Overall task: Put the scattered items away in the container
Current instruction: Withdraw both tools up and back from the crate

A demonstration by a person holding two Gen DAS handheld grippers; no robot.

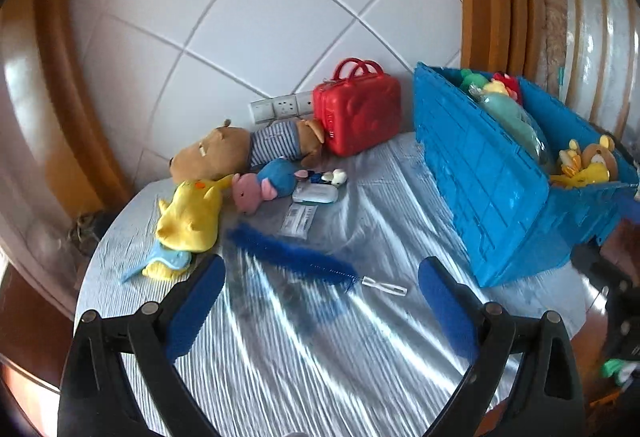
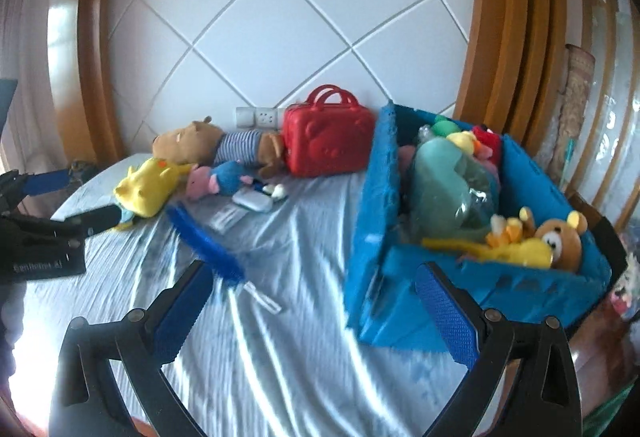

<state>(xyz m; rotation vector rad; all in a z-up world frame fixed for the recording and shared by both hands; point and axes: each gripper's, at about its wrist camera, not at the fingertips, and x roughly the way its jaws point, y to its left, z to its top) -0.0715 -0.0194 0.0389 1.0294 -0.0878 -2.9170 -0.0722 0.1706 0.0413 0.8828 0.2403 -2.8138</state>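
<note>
Your left tongs (image 1: 320, 301) are spread wide and hold nothing; your right tongs (image 2: 312, 313) are likewise wide apart and empty. Between them and the toys lies a broad bare stretch of the cloth-covered worktop (image 1: 280, 349), whose rounded edge curves away on the left. The blue crate (image 1: 500, 193) stands at the right, close to the worktop's right edge, already holding several soft toys. The blue brush (image 1: 292, 257) lies just beyond your left tongs, its clear handle pointing right, toward the crate. Farther off on the left sit the yellow plush (image 1: 188, 217), the pink and blue plush (image 1: 262, 185), the white case (image 1: 314, 193) and a flat packet (image 1: 300, 221), close together. The brown bear (image 1: 240, 151) lies at the far edge, touching the red case (image 1: 358, 117) by the wall.
</note>
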